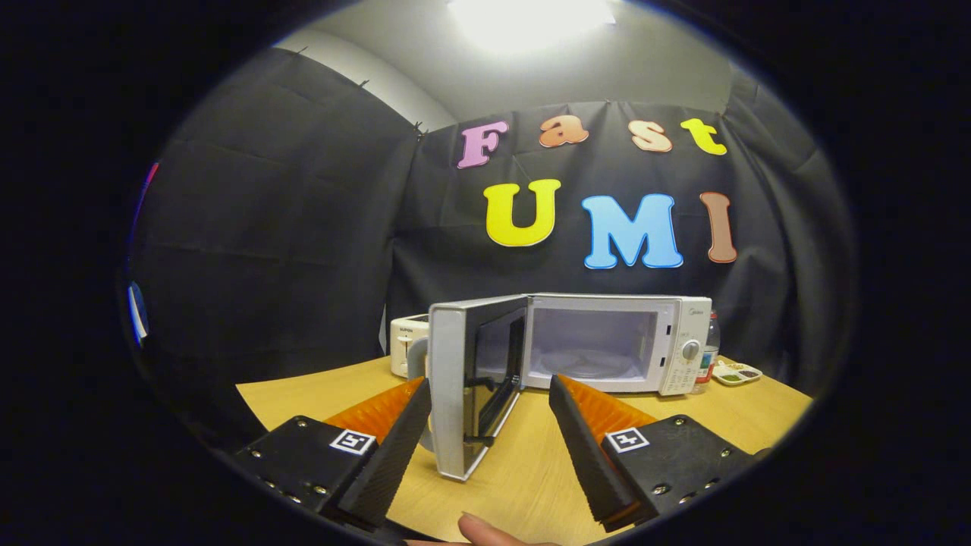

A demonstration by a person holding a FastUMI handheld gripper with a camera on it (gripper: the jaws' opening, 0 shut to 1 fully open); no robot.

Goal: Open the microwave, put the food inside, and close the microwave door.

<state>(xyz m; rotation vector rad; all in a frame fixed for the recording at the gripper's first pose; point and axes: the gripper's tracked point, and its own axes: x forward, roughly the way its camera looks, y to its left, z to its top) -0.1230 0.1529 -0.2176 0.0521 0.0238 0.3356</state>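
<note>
The white microwave (618, 343) stands on the wooden table (531, 470) beyond my fingers. Its door (474, 383) is swung wide open toward me, hinged on the left, and its edge reaches into the space between my fingers. The cavity is lit, with a glass turntable (588, 365) inside and no food on it. My gripper (489, 388) is open; its two orange-and-black fingers (394, 425) stand on either side of the door without pressing on it. A small white plate with food (736, 373) lies on the table right of the microwave.
A white toaster (408, 345) stands behind the open door on the left. A bottle (711, 349) stands just right of the microwave. A person's fingertip (485, 531) shows below the fingers. The table's left edge runs close to the left finger.
</note>
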